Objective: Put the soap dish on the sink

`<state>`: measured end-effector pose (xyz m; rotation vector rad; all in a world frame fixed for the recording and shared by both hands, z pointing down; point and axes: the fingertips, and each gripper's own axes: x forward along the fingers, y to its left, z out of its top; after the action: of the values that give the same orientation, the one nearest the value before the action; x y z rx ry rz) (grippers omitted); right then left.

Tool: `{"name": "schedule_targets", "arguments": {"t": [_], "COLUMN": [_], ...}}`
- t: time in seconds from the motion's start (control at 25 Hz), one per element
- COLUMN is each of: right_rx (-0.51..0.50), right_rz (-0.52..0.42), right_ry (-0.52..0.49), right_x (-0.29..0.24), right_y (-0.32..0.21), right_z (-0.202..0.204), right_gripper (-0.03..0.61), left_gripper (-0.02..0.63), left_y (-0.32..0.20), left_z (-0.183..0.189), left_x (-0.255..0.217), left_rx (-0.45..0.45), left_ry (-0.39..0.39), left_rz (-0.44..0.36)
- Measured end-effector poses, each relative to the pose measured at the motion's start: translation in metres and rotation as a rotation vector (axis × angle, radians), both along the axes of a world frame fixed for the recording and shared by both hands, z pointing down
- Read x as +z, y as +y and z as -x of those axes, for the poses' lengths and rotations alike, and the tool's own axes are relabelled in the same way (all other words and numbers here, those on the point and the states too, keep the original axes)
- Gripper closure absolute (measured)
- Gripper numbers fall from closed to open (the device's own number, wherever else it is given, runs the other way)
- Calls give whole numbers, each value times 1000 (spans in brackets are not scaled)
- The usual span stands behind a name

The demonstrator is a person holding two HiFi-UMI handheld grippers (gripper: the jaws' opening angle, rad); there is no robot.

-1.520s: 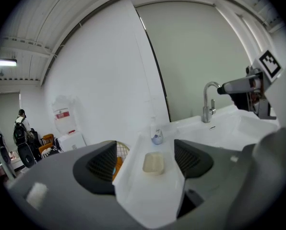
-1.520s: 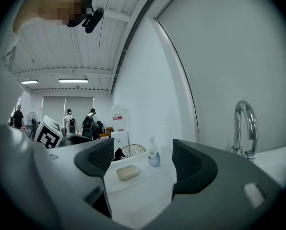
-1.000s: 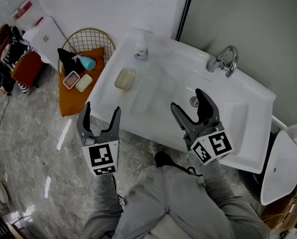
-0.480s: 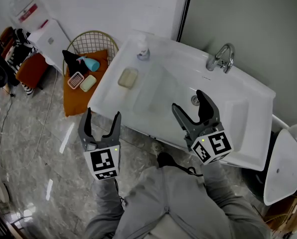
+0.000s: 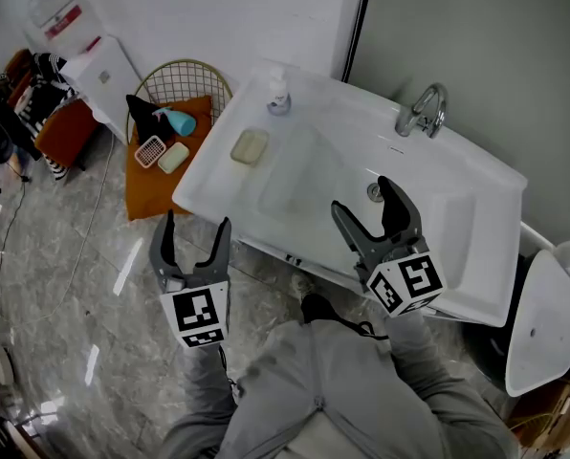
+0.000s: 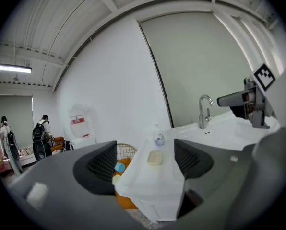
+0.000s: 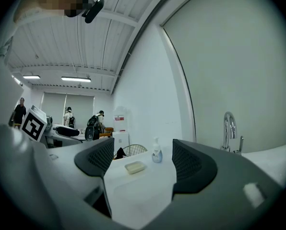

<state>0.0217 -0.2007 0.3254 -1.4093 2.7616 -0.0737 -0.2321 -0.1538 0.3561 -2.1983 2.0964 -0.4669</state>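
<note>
A pale cream soap dish [image 5: 250, 147] lies on the left ledge of the white sink [image 5: 457, 199]; it also shows as the dish [image 6: 155, 158] in the left gripper view and as the dish [image 7: 135, 167] in the right gripper view. My left gripper [image 5: 192, 238] hangs open and empty over the floor, below the sink's left corner. My right gripper [image 5: 373, 212] stands open and empty over the sink's front edge, near the drain. In their own views the left gripper [image 6: 143, 163] and the right gripper [image 7: 139, 163] show wide gaps with nothing in them.
A soap pump bottle [image 5: 279, 92] stands at the sink's back left corner and a chrome faucet [image 5: 425, 113] at the back. A wire basket [image 5: 175, 98] on the floor at left holds an orange cloth, a pink grid, a blue item and a pale bar. People stand far off [image 6: 40, 135].
The view has shifted slightly, so the sink and basket sit a little further right and down. Both grippers hold almost the same place and stay open.
</note>
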Motion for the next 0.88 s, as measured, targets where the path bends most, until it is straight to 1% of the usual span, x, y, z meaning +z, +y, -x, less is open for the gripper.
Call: {"name": "schedule_targets", "arguments": {"t": [0.36,0.88], "right_rx": [-2,2], "right_rz": [-20,-35], "right_ry": [32,29], "right_x": [-4,-10], "right_y": [9,16], "right_z": [0,-2], "right_gripper": [201,201], "left_gripper": [187,187], "left_y": [9,19], "left_z": [-1,-2], "left_x": [-4,-7], "left_rx": [-4,-9], "left_ry": [3,3], "left_rz": [-11,-18]}}
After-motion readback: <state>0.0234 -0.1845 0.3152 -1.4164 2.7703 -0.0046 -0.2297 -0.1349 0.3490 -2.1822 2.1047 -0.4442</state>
